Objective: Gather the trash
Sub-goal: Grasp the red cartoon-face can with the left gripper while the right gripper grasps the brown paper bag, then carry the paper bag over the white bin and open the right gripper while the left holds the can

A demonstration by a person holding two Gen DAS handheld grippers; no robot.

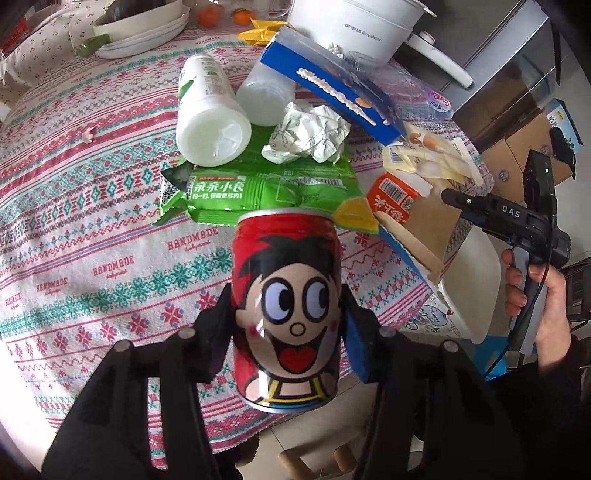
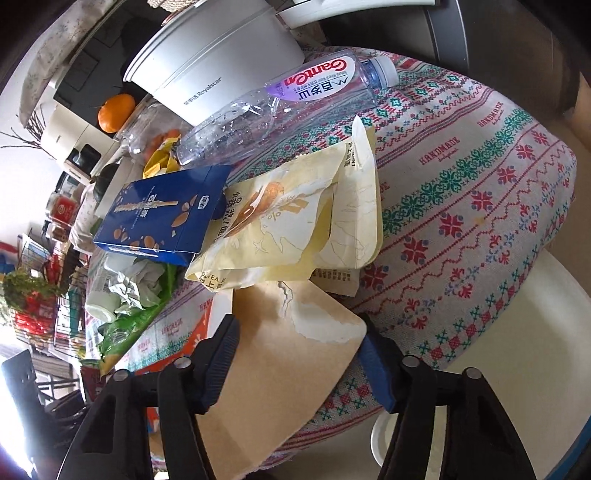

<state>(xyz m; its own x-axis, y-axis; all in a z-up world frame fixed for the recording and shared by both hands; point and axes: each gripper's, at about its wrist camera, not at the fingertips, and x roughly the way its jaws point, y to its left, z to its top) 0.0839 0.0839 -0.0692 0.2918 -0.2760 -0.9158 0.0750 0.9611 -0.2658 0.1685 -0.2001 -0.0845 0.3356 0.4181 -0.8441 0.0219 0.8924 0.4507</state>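
My left gripper (image 1: 286, 314) is shut on a red cartoon-face can (image 1: 286, 295), held upright above the near table edge. Behind it lie a green snack wrapper (image 1: 266, 192), a crumpled paper ball (image 1: 306, 133), two white plastic bottles (image 1: 207, 114), a blue snack box (image 1: 332, 88) and an orange carton (image 1: 395, 199). My right gripper (image 2: 299, 350) straddles a brown cardboard flap (image 2: 288, 369) at the table edge, its pads at both sides of it. Beyond it lie yellow pouches (image 2: 295, 221), the blue box (image 2: 162, 218) and a clear water bottle (image 2: 288, 99).
A patterned tablecloth (image 1: 74, 221) covers the round table. A white Royalstar cooker (image 1: 351, 26), stacked dishes (image 1: 144, 33) and oranges (image 2: 116, 110) stand at the back. A white chair seat (image 2: 517, 332) and cardboard boxes (image 1: 517, 147) sit beside the table.
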